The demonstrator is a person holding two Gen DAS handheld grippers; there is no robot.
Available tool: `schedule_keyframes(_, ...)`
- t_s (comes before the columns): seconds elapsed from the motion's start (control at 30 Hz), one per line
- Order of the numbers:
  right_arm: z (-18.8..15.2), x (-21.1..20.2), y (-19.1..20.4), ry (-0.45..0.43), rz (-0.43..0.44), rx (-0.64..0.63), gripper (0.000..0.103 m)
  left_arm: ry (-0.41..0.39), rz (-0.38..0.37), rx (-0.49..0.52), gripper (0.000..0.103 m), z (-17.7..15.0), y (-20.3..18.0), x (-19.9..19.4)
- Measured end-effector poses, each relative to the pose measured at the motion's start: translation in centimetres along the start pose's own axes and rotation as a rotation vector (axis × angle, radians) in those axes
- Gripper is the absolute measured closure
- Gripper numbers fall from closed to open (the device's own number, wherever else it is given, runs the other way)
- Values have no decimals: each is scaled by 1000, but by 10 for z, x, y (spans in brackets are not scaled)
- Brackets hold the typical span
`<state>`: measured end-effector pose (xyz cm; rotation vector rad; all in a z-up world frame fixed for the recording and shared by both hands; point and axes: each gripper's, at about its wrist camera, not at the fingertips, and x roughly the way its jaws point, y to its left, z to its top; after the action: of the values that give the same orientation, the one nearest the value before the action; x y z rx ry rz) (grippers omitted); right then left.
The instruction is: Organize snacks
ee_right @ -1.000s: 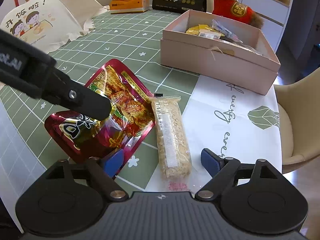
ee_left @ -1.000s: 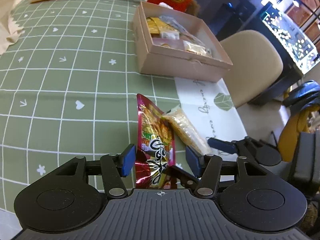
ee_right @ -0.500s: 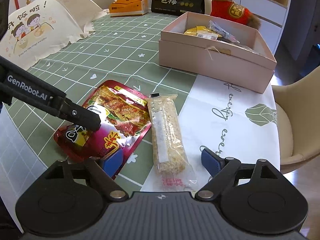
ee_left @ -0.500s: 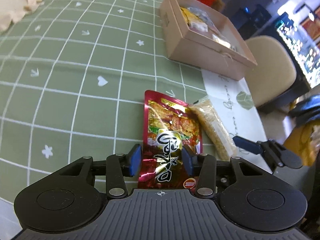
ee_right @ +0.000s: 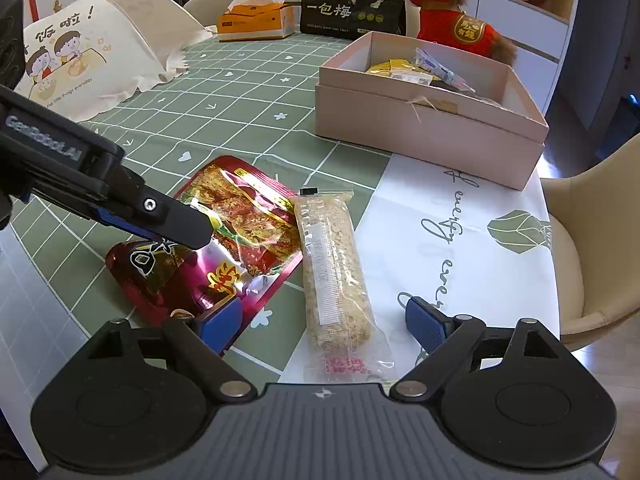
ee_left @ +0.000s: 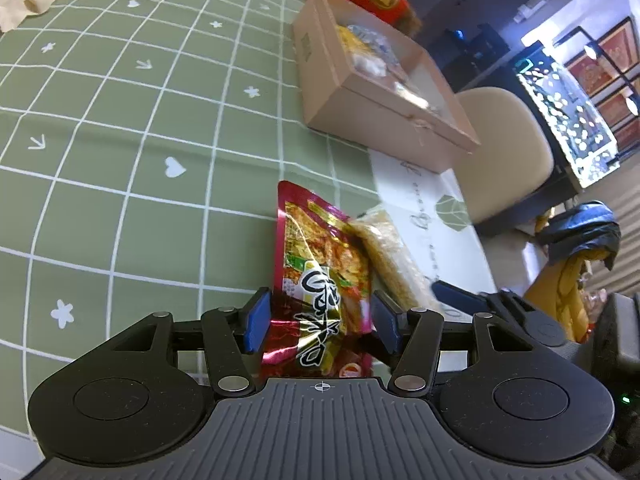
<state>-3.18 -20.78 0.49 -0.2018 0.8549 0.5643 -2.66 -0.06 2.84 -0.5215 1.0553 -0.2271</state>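
Observation:
A red foil snack pouch (ee_left: pixel 320 280) lies on the green checked tablecloth (ee_left: pixel 120 160); it also shows in the right wrist view (ee_right: pixel 240 236). My left gripper (ee_left: pixel 322 322) has its two blue pads on either side of the pouch's near end, touching its edges; the pouch is crumpled there. A clear pack of oat bars (ee_right: pixel 332 268) lies beside the pouch. My right gripper (ee_right: pixel 324 322) is open around the pack's near end without touching it. The pink box (ee_right: pixel 424 128) holds several snacks.
A tissue box (ee_right: pixel 256 20), a black snack package (ee_right: pixel 352 8) and a red plush toy (ee_right: pixel 460 20) stand at the far edge. A white cloth cover (ee_right: pixel 92 60) lies at the left. A beige chair (ee_right: pixel 600 220) stands to the right of the table.
My left gripper has tilted and lifted the pouch's near end; its pads stand wider apart than half a second ago. The right gripper has edged forward over the oat pack.

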Motion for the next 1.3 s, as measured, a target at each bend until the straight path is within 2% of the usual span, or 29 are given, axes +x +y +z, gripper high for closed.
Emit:
schedule_keyframes(0.13, 1, 0, 0, 7, 3, 4, 14, -14, -34, 18, 44, 2, -4, -8)
schedule_keyframes(0.23, 6, 0, -1, 22, 17, 9, 15, 2, 29, 36, 44, 2, -7, 0)
schedule_keyframes(0.3, 9, 0, -2, 38, 29, 7, 20, 8, 92, 59, 48, 2, -10, 6)
schedule_keyframes(0.37, 14, -4, -2, 56, -4, 14, 27, -3, 112, 66, 49, 3, -11, 5)
schedule_keyframes(0.43, 20, -17, 0, 27, -3, 9, 27, -38, 131, 50, 49, 8, -11, -2)
schedule_keyframes(0.57, 30, -36, 10, -20, 72, -26, 23, -95, 165, 7, 49, 20, -2, -21)
schedule_keyframes(0.6, 32, -36, 13, -28, 61, -44, 23, -97, 168, -2, 49, 23, -1, -23)
schedule_keyframes(0.7, 37, -26, 9, -29, -21, -41, 23, -79, 110, -29, 49, 30, -4, -27)
schedule_keyframes(0.77, 39, -25, -6, -16, -29, 13, 23, -54, 48, -32, 49, 31, -14, -22)
schedule_keyframes(0.83, 38, -28, -22, -8, -27, 57, 23, -9, 9, -15, 49, 30, -31, -7)
schedule_keyframes(0.93, 26, -29, -34, 10, -84, 49, 23, 49, -4, 7, 49, 30, -55, 23)
schedule_keyframes(1.17, -1, -41, -47, 14, -106, 70, 23, 147, 161, 106, 48, 30, -96, 76)
schedule_keyframes(1.3, -10, -43, -54, 22, -107, 113, 23, 134, 212, 160, 49, 37, -110, 90)
